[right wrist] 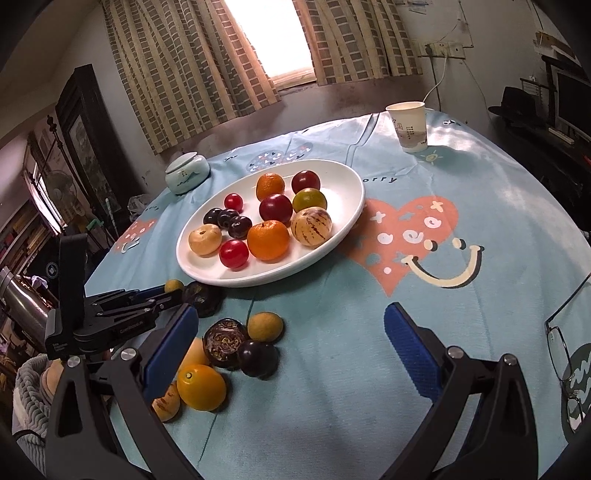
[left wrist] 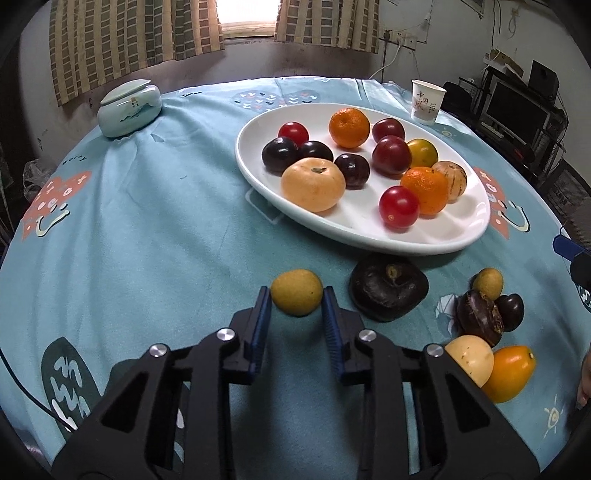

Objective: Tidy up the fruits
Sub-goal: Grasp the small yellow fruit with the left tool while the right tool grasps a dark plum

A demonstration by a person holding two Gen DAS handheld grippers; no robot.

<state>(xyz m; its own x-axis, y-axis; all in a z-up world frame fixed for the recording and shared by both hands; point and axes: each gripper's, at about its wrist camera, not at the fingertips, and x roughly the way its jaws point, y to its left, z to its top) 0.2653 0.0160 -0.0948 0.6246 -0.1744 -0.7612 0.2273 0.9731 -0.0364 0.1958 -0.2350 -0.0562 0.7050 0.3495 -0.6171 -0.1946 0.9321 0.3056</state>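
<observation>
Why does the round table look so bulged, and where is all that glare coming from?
Left wrist view: the fisheye lens bends the tablecloth into a dome and darkens the corners; the window is blown out white. Right wrist view: same bulge, window overexposed, daylight washing out the cloth beside the paper cup.

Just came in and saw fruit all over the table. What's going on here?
A person with a handheld gripper in each hand is gathering loose fruit onto the white plate, which already holds about a dozen pieces. The left gripper has closed its fingers on a small yellow-brown fruit lying on the tablecloth just in front of the plate. The right gripper is open and empty over the cloth. A cluster of loose fruit is not yet on the plate.
</observation>
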